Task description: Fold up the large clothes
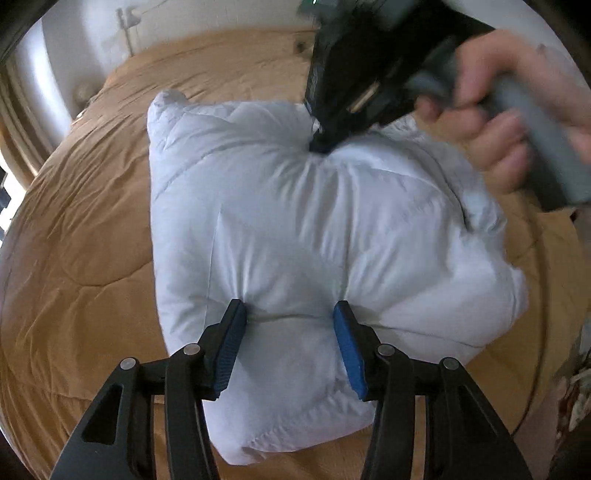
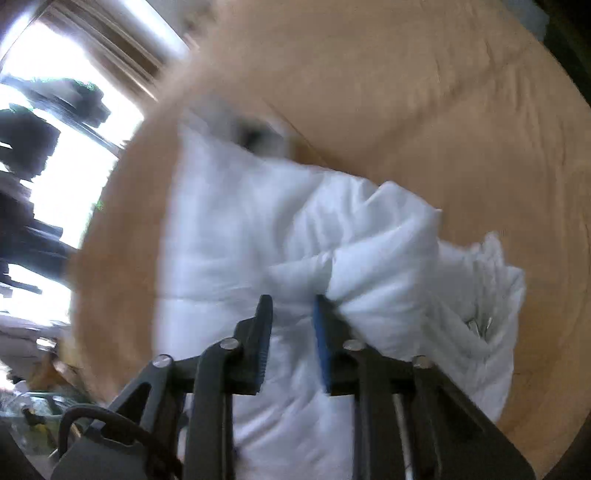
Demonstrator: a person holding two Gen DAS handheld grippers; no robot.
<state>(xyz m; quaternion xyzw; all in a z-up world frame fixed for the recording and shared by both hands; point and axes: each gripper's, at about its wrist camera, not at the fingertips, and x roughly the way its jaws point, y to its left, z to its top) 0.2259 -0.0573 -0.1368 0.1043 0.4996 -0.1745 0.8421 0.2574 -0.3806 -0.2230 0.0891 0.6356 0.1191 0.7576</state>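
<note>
A white puffy quilted garment (image 1: 295, 229) lies folded into a thick bundle on a tan bed cover (image 1: 85, 229). My left gripper (image 1: 290, 314) is open, its blue-padded fingers pressed down onto the near part of the bundle with fabric bulging between them. My right gripper (image 1: 319, 142), held by a hand, pushes into the far top of the bundle. In the right wrist view the right gripper (image 2: 293, 306) has its jaws partly closed around a bunched fold of the garment (image 2: 332, 240).
The tan bed cover (image 2: 443, 129) spreads all around the bundle. A bright window (image 2: 55, 147) with dark shapes is to the left in the right wrist view. A white wall and lamp (image 1: 125, 22) stand behind the bed.
</note>
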